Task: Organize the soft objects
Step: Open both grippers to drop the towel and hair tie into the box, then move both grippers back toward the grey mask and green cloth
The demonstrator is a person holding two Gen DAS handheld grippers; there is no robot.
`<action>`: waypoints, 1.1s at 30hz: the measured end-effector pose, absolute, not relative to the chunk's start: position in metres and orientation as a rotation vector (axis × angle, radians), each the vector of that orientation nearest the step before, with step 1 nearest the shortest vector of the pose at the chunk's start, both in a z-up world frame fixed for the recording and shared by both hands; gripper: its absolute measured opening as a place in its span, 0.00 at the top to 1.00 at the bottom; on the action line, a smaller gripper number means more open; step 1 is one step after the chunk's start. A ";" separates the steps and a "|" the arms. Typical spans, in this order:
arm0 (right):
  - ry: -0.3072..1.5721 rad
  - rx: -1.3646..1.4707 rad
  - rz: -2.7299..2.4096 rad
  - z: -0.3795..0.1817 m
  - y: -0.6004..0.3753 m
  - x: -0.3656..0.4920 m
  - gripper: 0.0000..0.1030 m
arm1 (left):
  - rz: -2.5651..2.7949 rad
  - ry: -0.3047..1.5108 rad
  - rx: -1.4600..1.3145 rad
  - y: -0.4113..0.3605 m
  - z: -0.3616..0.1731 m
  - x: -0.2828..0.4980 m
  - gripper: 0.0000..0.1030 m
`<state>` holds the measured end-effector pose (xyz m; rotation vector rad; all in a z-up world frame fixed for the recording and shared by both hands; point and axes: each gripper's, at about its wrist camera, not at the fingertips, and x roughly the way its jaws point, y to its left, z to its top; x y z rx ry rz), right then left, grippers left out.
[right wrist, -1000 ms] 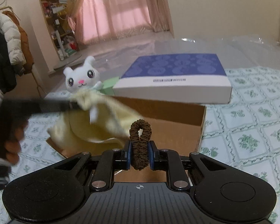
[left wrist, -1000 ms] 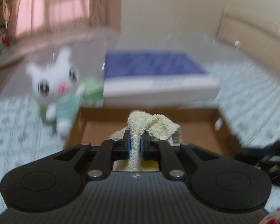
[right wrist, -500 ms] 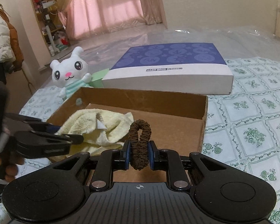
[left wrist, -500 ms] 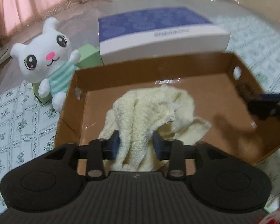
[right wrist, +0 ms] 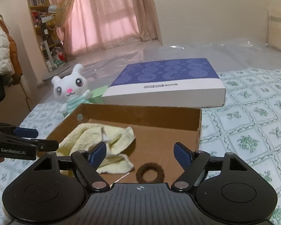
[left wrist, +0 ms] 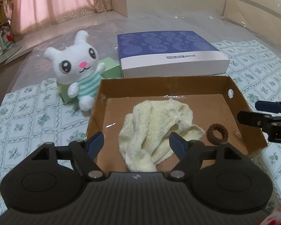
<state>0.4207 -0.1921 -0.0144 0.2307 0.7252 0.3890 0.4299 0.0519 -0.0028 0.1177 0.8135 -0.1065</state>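
Note:
An open brown cardboard box (left wrist: 159, 88) (right wrist: 140, 115) lies on the patterned bedspread. Inside it rests a crumpled pale yellow towel (left wrist: 155, 127) (right wrist: 95, 138), with a brown hair scrunchie (left wrist: 217, 133) (right wrist: 149, 172) on the box floor to its right. My left gripper (left wrist: 136, 141) hangs over the near end of the towel, jaws opening, pads clear of the cloth. My right gripper (right wrist: 140, 151) hovers above the scrunchie, its jaws also opening with nothing pressed between them. A white plush bunny (left wrist: 76, 69) (right wrist: 70, 91) in a green striped top sits outside the box's far left corner.
A flat blue-and-white gift box (left wrist: 168, 52) (right wrist: 166, 82) lies just behind the cardboard box. A light green box (left wrist: 108, 67) stands behind the bunny. The left gripper's body (right wrist: 15, 146) shows at the left of the right wrist view. Clear plastic sheeting covers the far bed.
The left gripper let go of the towel, which now lies in the box, and drew back. The right gripper opened and the scrunchie dropped onto the box floor.

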 end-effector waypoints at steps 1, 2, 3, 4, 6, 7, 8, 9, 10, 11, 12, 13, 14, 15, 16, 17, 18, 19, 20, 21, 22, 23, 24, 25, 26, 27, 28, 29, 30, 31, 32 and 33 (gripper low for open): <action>0.725 0.232 0.393 -0.012 -0.192 0.416 0.24 | -0.106 0.810 0.118 0.052 0.000 0.424 0.27; 0.724 0.236 0.397 -0.010 -0.193 0.411 0.24 | -0.109 0.809 0.118 0.052 0.002 0.418 0.27; 0.724 0.238 0.401 -0.008 -0.194 0.407 0.24 | -0.109 0.811 0.119 0.052 0.004 0.413 0.27; 0.726 0.241 0.404 -0.006 -0.194 0.402 0.24 | -0.107 0.809 0.117 0.051 0.007 0.407 0.27; 0.729 0.251 0.410 -0.001 -0.196 0.392 0.24 | -0.111 0.799 0.109 0.052 0.013 0.397 0.27; 0.726 0.258 0.415 0.002 -0.197 0.387 0.24 | -0.112 0.794 0.104 0.052 0.017 0.391 0.27; 0.725 0.264 0.416 0.005 -0.198 0.383 0.24 | -0.111 0.791 0.098 0.052 0.020 0.386 0.27; 0.723 0.270 0.416 0.008 -0.199 0.378 0.24 | -0.110 0.786 0.089 0.053 0.023 0.381 0.27; 0.720 0.277 0.418 0.011 -0.201 0.372 0.24 | -0.113 0.780 0.080 0.053 0.027 0.374 0.27; 0.717 0.281 0.421 0.014 -0.202 0.366 0.24 | -0.116 0.775 0.072 0.054 0.031 0.367 0.27; 0.715 0.284 0.424 0.018 -0.204 0.361 0.24 | -0.116 0.770 0.065 0.054 0.035 0.360 0.27; 0.713 0.288 0.425 0.021 -0.205 0.356 0.24 | -0.115 0.766 0.060 0.054 0.038 0.354 0.27; 0.713 0.290 0.427 0.024 -0.206 0.349 0.24 | -0.113 0.764 0.053 0.054 0.041 0.347 0.27; 0.712 0.292 0.431 0.026 -0.207 0.344 0.24 | -0.111 0.763 0.047 0.054 0.044 0.341 0.27; 0.709 0.294 0.435 0.030 -0.207 0.337 0.24 | -0.110 0.760 0.040 0.055 0.047 0.333 0.27; 0.707 0.295 0.438 0.032 -0.208 0.331 0.24 | -0.110 0.758 0.036 0.055 0.050 0.327 0.27; 0.704 0.295 0.442 0.036 -0.209 0.325 0.24 | -0.109 0.754 0.030 0.055 0.053 0.319 0.27; 0.702 0.295 0.442 0.039 -0.209 0.319 0.24 | -0.110 0.749 0.025 0.055 0.056 0.312 0.27; 0.700 0.298 0.441 0.042 -0.210 0.313 0.24 | -0.111 0.746 0.022 0.056 0.058 0.305 0.27; 0.699 0.302 0.440 0.044 -0.211 0.308 0.24 | -0.111 0.743 0.019 0.055 0.060 0.298 0.27; 0.698 0.309 0.444 0.047 -0.212 0.302 0.24 | -0.111 0.740 0.017 0.056 0.062 0.290 0.27; 0.698 0.314 0.448 0.049 -0.213 0.298 0.24 | -0.110 0.739 0.014 0.056 0.064 0.284 0.27; 0.699 0.316 0.453 0.052 -0.214 0.292 0.24 | -0.109 0.739 0.011 0.056 0.065 0.278 0.27; 0.699 0.318 0.457 0.054 -0.214 0.287 0.24 | -0.106 0.739 0.008 0.056 0.067 0.272 0.27; 0.699 0.318 0.460 0.056 -0.214 0.282 0.24 | -0.104 0.738 0.008 0.055 0.067 0.266 0.27; 0.698 0.319 0.462 0.058 -0.214 0.276 0.24 | -0.101 0.738 0.007 0.055 0.068 0.260 0.27; 0.698 0.322 0.465 0.060 -0.214 0.271 0.24 | -0.099 0.739 0.003 0.055 0.068 0.253 0.27; 0.697 0.325 0.470 0.062 -0.214 0.266 0.24 | -0.098 0.742 -0.002 0.056 0.068 0.248 0.27; 0.697 0.328 0.475 0.064 -0.215 0.261 0.24 | -0.096 0.746 -0.008 0.056 0.068 0.241 0.27; 0.698 0.329 0.478 0.066 -0.215 0.256 0.24 | -0.094 0.749 -0.012 0.057 0.067 0.235 0.27; 0.699 0.330 0.480 0.067 -0.214 0.251 0.24 | -0.091 0.750 -0.016 0.058 0.067 0.229 0.27; 0.700 0.331 0.483 0.068 -0.214 0.246 0.24 | -0.089 0.752 -0.021 0.058 0.066 0.224 0.27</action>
